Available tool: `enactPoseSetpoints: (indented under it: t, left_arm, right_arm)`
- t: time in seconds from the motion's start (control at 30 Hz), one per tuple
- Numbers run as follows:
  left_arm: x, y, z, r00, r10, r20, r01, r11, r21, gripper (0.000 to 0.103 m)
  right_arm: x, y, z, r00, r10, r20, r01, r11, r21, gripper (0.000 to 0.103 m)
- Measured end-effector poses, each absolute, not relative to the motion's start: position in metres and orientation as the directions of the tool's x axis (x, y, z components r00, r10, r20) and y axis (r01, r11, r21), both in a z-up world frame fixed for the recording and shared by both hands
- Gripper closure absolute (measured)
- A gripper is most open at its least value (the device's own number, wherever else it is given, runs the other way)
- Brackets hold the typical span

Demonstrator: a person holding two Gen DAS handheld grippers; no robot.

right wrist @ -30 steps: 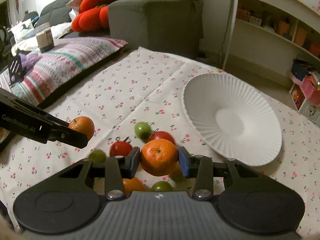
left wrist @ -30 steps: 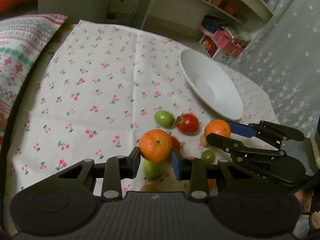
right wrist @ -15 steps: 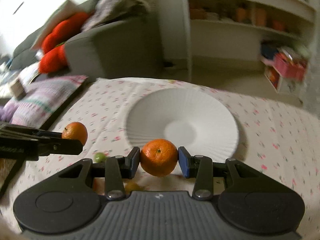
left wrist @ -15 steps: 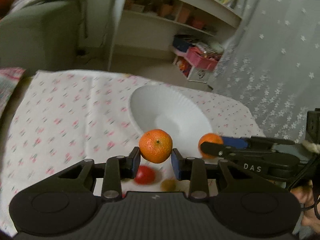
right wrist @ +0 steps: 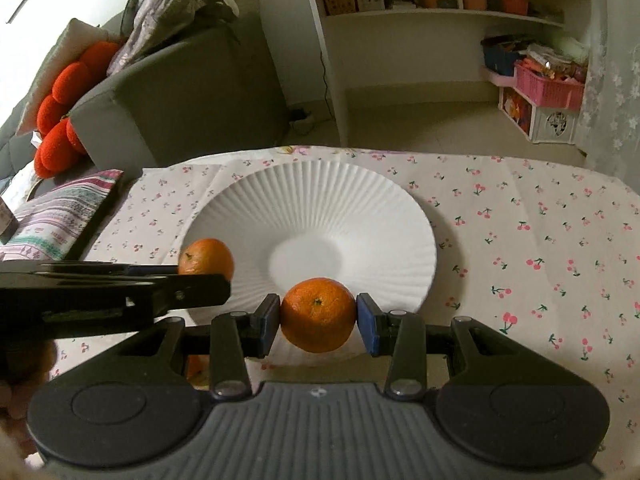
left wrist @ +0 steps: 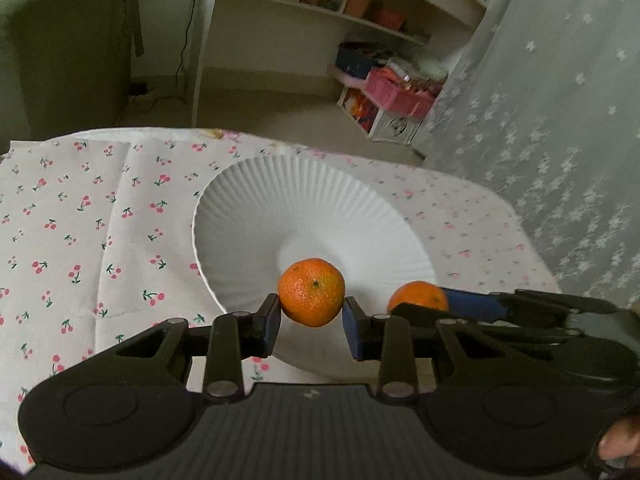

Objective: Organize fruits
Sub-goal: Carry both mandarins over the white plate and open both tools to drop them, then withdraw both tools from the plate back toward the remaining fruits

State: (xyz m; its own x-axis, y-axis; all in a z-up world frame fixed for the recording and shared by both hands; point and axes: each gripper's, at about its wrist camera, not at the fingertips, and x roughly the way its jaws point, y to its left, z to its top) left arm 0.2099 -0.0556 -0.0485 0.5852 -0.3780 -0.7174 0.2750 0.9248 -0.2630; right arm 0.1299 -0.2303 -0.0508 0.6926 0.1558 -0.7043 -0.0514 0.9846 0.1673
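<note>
From the left, my left gripper (left wrist: 311,316) is clamped on a mandarin (left wrist: 311,292), pads pressed against both its sides, the fruit hanging over the near slope of the white ribbed plate (left wrist: 256,200), at about six o'clock from the plate's centre. A second ago this same gripper held the fruit over the loose pile on the cherry-print tablecloth (left wrist: 80,240); now the pile is out of my left view and the plate fills the middle of it. At three o'clock from my mandarin, my right gripper (right wrist: 318,320) comes in beside it, its jaws closed on a second mandarin (right wrist: 318,314) that hangs over the plate's near rim at six o'clock. In the right view the first mandarin sits at nine o'clock from the second, over the plate's left edge.

So both fruits have been carried from the pile to the plate, which is bare at this moment. I judge the carry nearly done; what is left for these two is lowering and letting go without them rolling off the sloped rim.
</note>
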Motion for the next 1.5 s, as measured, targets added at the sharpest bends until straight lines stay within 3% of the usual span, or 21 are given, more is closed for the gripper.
enactPoseSetpoints:
  t: [0.53, 0.77, 1.23, 1.37, 1.43, 1.47, 1.5]
  left_arm:
    - [0.218, -0.045, -0.052, 0.605, -0.369, -0.705, 0.289, 0.927, -0.237, 0.089]
    - [0.215, -0.051, -0.058, 0.611, -0.335, -0.718, 0.316, 0.934, -0.167, 0.089]
    - [0.211, -0.040, -0.050, 0.626, -0.337, -0.703, 0.295, 0.937, -0.186, 0.087]
    - [0.206, -0.037, -0.046, 0.631, -0.356, -0.689, 0.314, 0.930, -0.192, 0.082]
    - [0.203, -0.037, -0.043, 0.634, -0.357, -0.686, 0.318, 0.929, -0.189, 0.070]
    - [0.202, -0.038, -0.043, 0.637, -0.346, -0.689, 0.311, 0.933, -0.181, 0.054]
    - [0.200, -0.036, -0.043, 0.640, -0.333, -0.692, 0.300, 0.938, -0.174, 0.049]
  right_arm:
    - [0.146, -0.227, -0.064, 0.702, 0.207, -0.682, -0.067, 0.972, 0.226, 0.065]
    - [0.148, -0.225, -0.068, 0.691, 0.204, -0.693, -0.065, 0.973, 0.222, 0.063]
    - [0.144, -0.226, -0.066, 0.695, 0.202, -0.690, -0.076, 0.975, 0.209, 0.061]
    - [0.140, -0.228, -0.060, 0.698, 0.195, -0.689, -0.073, 0.977, 0.202, 0.059]
    - [0.136, -0.229, -0.057, 0.701, 0.189, -0.688, -0.069, 0.978, 0.199, 0.057]
    - [0.134, -0.230, -0.055, 0.701, 0.188, -0.688, -0.067, 0.978, 0.200, 0.056]
    - [0.132, -0.230, -0.052, 0.700, 0.187, -0.689, -0.062, 0.978, 0.202, 0.055]
